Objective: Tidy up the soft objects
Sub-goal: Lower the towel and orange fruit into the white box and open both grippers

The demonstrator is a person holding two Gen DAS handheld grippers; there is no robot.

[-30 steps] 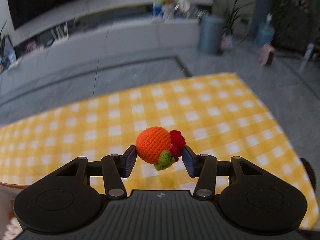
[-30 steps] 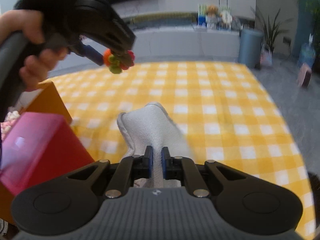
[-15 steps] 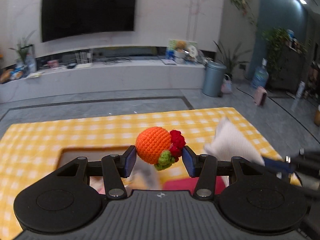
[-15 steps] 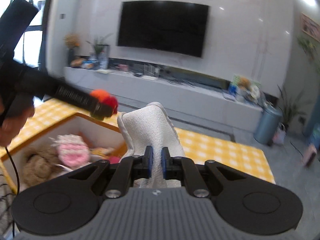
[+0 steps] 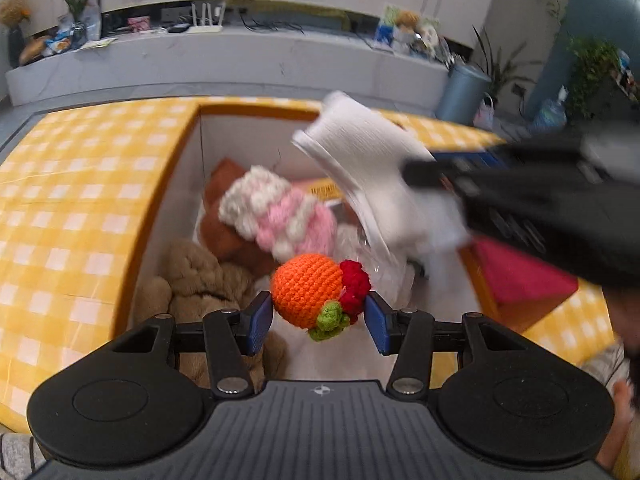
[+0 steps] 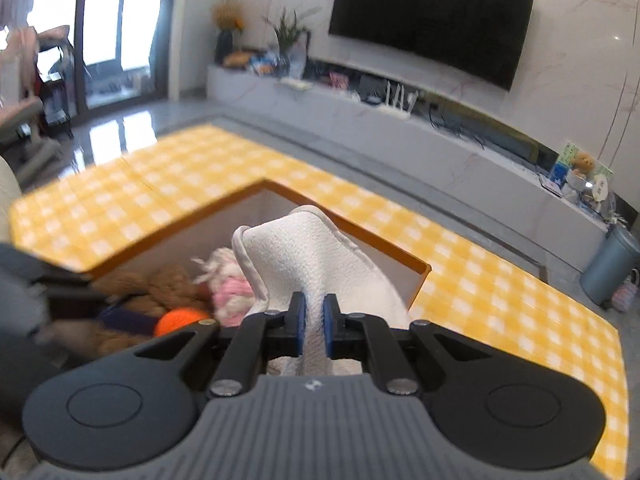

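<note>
My left gripper (image 5: 319, 317) is shut on an orange crochet ball (image 5: 307, 289) with a red and green tuft, held over the open orange-rimmed box (image 5: 256, 109). My right gripper (image 6: 314, 324) is shut on a white towel (image 6: 308, 252), which stands up between its pads above the same box (image 6: 416, 266). In the left wrist view the towel (image 5: 372, 168) hangs at the upper right over the box, with the right gripper behind it. The orange ball (image 6: 182, 318) shows low left in the right wrist view.
Inside the box lie a pink and white knitted toy (image 5: 280, 216), a tan plush (image 5: 200, 276) and brown soft things. A red flap (image 5: 516, 276) sticks up at the box's right side. The yellow checked tablecloth (image 5: 76, 200) surrounds the box.
Both grippers swung from over the bare tablecloth to above the open box, each keeping its grip. The towel and ball now hang over the box's contents.
</note>
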